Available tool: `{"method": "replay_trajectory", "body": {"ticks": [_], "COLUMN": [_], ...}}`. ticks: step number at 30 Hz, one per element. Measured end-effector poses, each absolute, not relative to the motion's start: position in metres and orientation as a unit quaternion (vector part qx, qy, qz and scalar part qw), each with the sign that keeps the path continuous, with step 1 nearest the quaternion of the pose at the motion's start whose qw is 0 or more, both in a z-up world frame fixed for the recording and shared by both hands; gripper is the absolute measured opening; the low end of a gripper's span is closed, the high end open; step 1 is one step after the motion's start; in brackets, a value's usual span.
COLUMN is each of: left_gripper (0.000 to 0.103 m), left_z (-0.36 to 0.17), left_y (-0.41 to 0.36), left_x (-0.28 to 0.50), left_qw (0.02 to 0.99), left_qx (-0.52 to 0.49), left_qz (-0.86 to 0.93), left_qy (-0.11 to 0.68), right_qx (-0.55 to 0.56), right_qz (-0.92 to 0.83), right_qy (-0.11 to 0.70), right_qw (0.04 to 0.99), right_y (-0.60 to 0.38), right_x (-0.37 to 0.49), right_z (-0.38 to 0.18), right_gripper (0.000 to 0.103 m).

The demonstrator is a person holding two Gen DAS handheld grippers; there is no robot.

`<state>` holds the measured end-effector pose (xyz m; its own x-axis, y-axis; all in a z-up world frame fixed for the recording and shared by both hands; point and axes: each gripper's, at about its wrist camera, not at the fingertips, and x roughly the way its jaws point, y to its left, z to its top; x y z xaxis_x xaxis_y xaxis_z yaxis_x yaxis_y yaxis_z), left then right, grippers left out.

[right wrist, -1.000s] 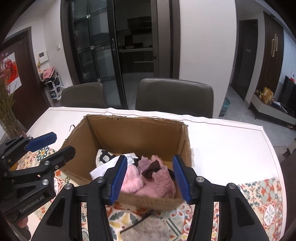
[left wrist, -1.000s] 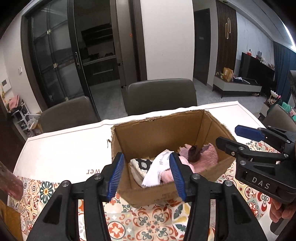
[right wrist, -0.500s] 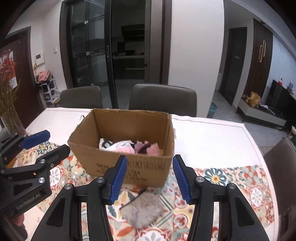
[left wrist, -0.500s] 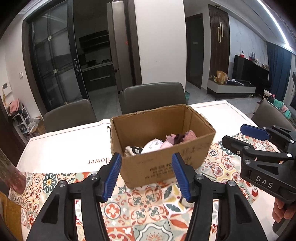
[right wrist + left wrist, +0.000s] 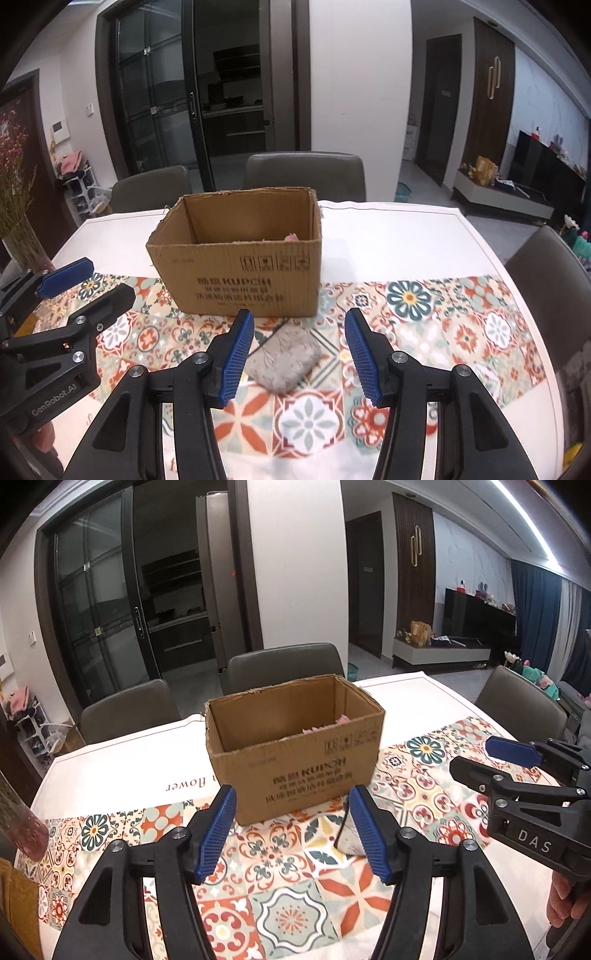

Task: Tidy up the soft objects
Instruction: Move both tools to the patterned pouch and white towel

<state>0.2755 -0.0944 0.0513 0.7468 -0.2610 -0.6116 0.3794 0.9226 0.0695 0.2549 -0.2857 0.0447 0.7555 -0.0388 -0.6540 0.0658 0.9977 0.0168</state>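
Note:
An open cardboard box [image 5: 295, 746] [image 5: 240, 266] stands on the patterned tablecloth. Only a bit of pink cloth [image 5: 291, 237] [image 5: 341, 720] shows over its rim. A grey fuzzy soft item [image 5: 283, 359] lies on the cloth in front of the box; in the left wrist view [image 5: 347, 836] the finger partly hides it. My left gripper [image 5: 291, 834] is open and empty, in front of the box. My right gripper [image 5: 299, 356] is open and empty, with the grey item between and just beyond its fingertips. Each gripper shows in the other's view: the right [image 5: 524, 775], the left [image 5: 74, 291].
Grey chairs [image 5: 306, 173] stand behind the table and one at the right [image 5: 546, 266]. A vase with dried flowers [image 5: 22, 229] stands at the table's left edge. The tablecloth [image 5: 110, 771] is white at the far side.
Both grippers have drawn back and lowered from over the box to in front of it. The box contents are now mostly hidden behind its front wall. The grey item has come into view.

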Motion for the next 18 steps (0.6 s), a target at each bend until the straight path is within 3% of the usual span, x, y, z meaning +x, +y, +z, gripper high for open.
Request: {"method": "replay_trajectory", "body": {"ticks": [3, 18], "left_gripper": [0.064, 0.065], "left_z": [0.047, 0.013], "left_y": [-0.092, -0.085], "left_x": [0.262, 0.224], "left_qw": [0.928, 0.91], "left_qx": [0.094, 0.108], "left_qz": [-0.18, -0.217], "left_qy": [0.312, 0.335], "right_qx": [0.017, 0.049], "right_qz": [-0.044, -0.104], "right_qy": [0.341, 0.321], "right_qw": [0.939, 0.94], "right_y": [-0.284, -0.273], "right_x": [0.236, 0.166], "right_z": [0.043, 0.008], "right_gripper": [0.064, 0.064]}}
